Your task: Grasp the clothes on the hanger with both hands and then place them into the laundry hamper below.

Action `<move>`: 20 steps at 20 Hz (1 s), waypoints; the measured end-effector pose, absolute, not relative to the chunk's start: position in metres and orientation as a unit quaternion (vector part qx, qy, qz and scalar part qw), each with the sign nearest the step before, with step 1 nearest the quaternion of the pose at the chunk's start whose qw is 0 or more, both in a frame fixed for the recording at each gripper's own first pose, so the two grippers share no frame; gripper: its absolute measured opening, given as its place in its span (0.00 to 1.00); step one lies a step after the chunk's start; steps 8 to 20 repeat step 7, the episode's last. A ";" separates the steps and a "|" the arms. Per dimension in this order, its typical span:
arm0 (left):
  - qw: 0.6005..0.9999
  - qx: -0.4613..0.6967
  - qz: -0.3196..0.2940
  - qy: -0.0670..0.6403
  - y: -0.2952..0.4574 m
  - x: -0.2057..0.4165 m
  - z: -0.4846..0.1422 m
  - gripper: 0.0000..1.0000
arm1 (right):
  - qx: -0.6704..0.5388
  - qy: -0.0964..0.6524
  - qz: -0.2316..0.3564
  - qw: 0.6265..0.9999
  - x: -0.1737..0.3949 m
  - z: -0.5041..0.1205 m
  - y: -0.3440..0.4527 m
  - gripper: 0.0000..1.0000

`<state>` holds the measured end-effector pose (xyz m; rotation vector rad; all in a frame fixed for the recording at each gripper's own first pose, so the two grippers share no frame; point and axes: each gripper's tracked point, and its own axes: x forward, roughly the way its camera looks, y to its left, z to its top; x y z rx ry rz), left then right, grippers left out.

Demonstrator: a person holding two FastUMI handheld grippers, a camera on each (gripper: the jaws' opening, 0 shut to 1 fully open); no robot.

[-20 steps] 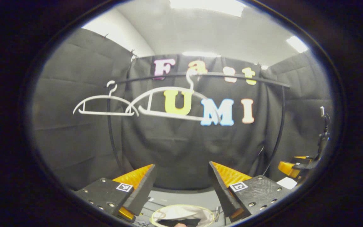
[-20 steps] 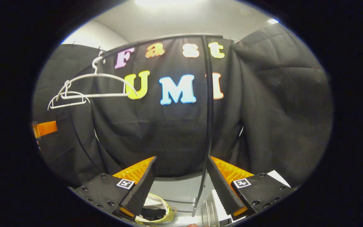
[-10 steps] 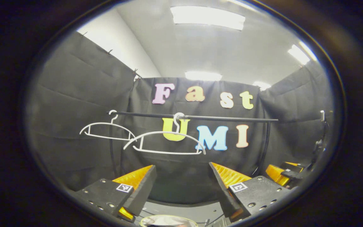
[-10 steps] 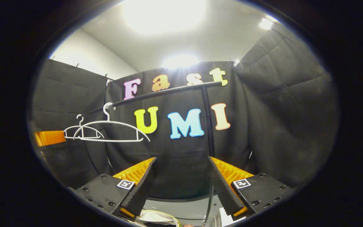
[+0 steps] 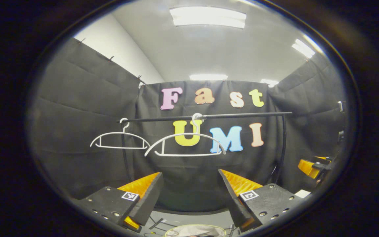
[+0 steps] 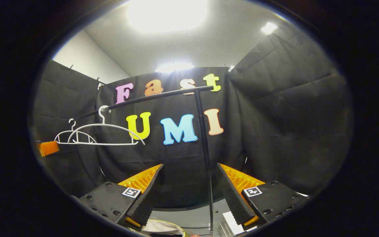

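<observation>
Two bare white hangers (image 5: 185, 144) (image 5: 119, 141) hang from the black rail (image 5: 209, 116); no clothes are on them. My left gripper (image 5: 189, 200) is open and empty, well short of the rail and below it. The hamper's (image 5: 194, 230) pale rim and liner peek in at the bottom edge beneath it. In the right gripper view the same hangers (image 6: 100, 135) (image 6: 69, 136) sit at the left under the rail (image 6: 156, 96). My right gripper (image 6: 188, 197) is open with nothing in it, and the hamper's edge (image 6: 163, 228) lies below its left finger.
The rack's upright post (image 6: 204, 148) stands just ahead of my right gripper. A white ribbed object (image 6: 229, 223) lies on the floor by its right finger. The other gripper shows at the far right (image 5: 311, 164) and at the far left (image 6: 48, 148).
Both views have tilted upward: the rail and hangers sit lower in view, more ceiling shows, and the hamper has slid almost off the bottom edge. Both grippers stayed open and empty.
</observation>
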<state>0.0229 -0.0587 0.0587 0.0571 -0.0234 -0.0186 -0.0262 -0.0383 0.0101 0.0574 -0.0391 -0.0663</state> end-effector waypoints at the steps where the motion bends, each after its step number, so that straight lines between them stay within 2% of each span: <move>1: 1.000 0.022 -0.011 -0.005 -0.055 0.025 0.052 0.94 | 0.025 -0.017 -0.039 0.999 -0.028 0.007 -0.037 0.98; 20: 1.000 -0.005 -0.016 -0.010 -0.033 0.034 0.040 0.94 | 0.009 -0.021 -0.050 0.998 -0.034 0.005 -0.020 0.98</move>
